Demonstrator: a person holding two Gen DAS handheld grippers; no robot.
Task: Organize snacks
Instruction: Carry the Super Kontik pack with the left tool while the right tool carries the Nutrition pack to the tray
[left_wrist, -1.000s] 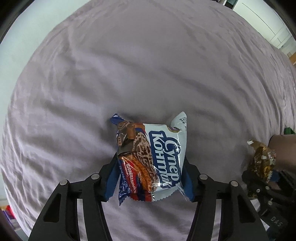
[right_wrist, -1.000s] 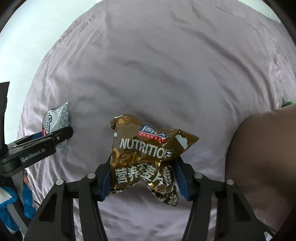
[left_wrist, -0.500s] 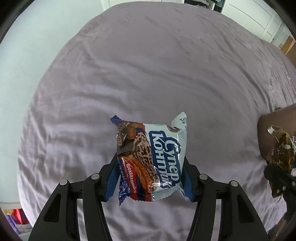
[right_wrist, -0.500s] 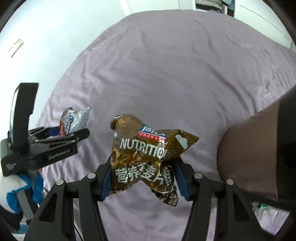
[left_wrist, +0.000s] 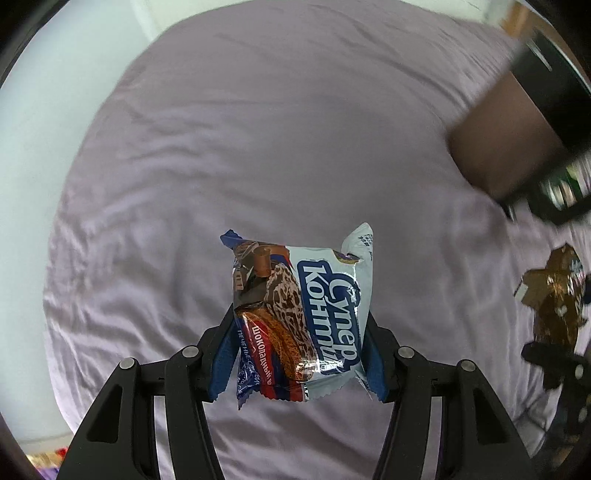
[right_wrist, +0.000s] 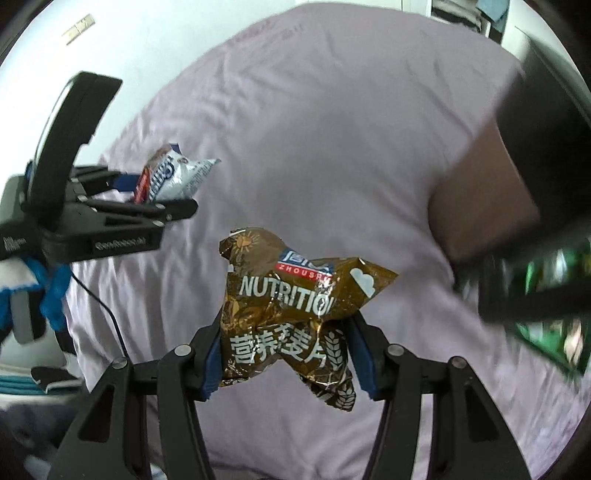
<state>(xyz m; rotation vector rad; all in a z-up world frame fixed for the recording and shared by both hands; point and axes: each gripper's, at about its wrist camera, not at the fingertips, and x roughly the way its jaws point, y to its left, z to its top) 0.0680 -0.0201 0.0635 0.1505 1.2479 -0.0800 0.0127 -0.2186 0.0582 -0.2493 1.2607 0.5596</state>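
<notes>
My left gripper (left_wrist: 297, 350) is shut on a white and blue cookie pack (left_wrist: 306, 317) with Cyrillic lettering, held in the air over a lilac bedsheet (left_wrist: 258, 147). My right gripper (right_wrist: 286, 358) is shut on a crinkled brown foil snack bag (right_wrist: 291, 314) printed NUTRITION. In the right wrist view the left gripper (right_wrist: 162, 195) shows at the left with the cookie pack (right_wrist: 170, 177) in its jaws. In the left wrist view the brown bag (left_wrist: 554, 295) appears at the right edge.
The lilac sheet (right_wrist: 314, 129) covers a bed below both grippers. A blurred forearm (left_wrist: 498, 129) with a dark sleeve crosses the upper right. A dark box with green print (right_wrist: 546, 295) lies at the right. Pale floor (left_wrist: 55, 110) borders the bed on the left.
Both grippers rose and swept sideways over the bed, each keeping its pack. More floor and room now show at the edges, and the forearm and dark box came into view at the right.
</notes>
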